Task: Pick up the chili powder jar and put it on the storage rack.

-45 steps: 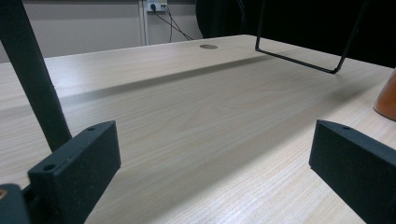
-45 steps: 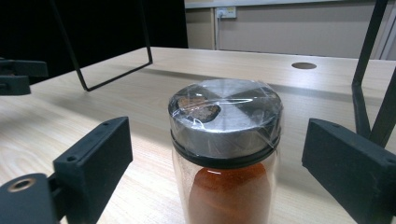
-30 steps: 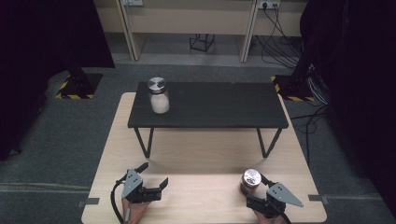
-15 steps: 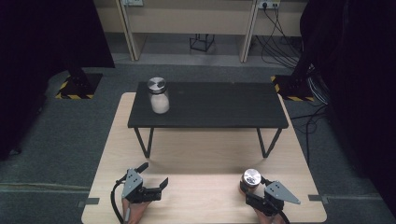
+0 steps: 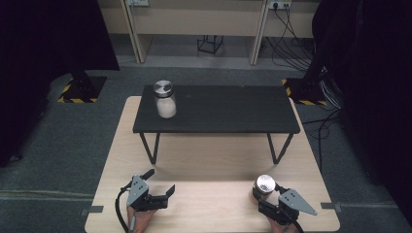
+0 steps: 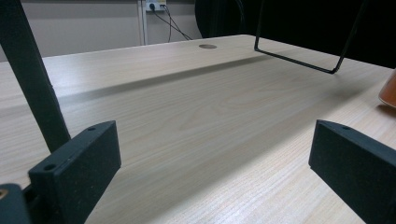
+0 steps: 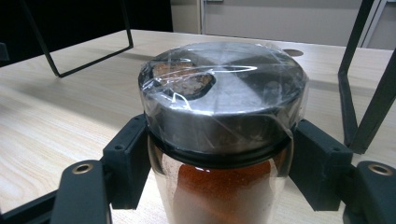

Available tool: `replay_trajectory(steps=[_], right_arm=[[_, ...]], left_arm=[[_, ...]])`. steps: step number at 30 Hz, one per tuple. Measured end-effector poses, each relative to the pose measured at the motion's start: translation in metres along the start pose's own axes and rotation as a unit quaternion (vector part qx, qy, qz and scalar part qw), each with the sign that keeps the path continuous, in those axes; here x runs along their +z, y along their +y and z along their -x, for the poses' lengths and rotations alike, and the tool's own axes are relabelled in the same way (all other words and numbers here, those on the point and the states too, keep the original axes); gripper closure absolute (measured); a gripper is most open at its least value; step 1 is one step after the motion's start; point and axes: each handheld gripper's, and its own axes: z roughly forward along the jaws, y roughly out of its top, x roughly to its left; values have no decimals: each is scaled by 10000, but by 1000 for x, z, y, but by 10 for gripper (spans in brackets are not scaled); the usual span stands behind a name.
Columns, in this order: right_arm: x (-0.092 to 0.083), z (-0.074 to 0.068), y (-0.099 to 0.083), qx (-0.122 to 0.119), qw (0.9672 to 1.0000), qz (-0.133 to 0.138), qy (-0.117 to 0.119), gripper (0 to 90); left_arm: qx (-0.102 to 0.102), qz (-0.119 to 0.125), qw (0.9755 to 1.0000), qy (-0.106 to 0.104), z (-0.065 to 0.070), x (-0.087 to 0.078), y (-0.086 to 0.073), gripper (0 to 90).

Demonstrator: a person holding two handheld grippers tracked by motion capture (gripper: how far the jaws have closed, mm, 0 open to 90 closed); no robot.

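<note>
The right tool (image 5: 265,194) is closed on the spice jar (image 5: 265,186). In the right gripper view, the two black jaws press against the glass wall of the spice jar (image 7: 219,140) from opposite sides, just below its metal lid (image 7: 224,93). The jaws have just been closing, with the jar between them. The jar stands upright on the table (image 5: 214,204), near its front right corner. It holds an orange-red powder. The lid is wrapped in clear film and has a shaker opening on top.

The left tool (image 5: 158,187) rests near the front left of the table, well apart from the spice jar. In the left gripper view, its jaws stand wide apart over bare wood (image 6: 196,116), with nothing between them.

A low black shelf (image 5: 216,109) on wire legs stands across the far half of the table. A second jar (image 5: 164,99), with a metal lid and pale contents, stands upright on the left end of the shelf.
</note>
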Motion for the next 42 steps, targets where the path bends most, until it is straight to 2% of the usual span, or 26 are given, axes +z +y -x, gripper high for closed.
replay_trajectory(steps=[2,11,22,42], right_arm=[[-1,0,1,18,10000,29,22,298],[-8,-3,10,-201,9997,98,91,299],[-14,0,27,-126,9995,169,214,299],[-21,7,107,-234,9976,155,639,300]], left_arm=[[-3,0,10000,-2,0,0,0,14],[-10,8,10000,-3,0,0,0,13],[-31,18,10000,-2,-1,0,-1,13],[-66,33,10000,-7,-1,-1,-1,14]])
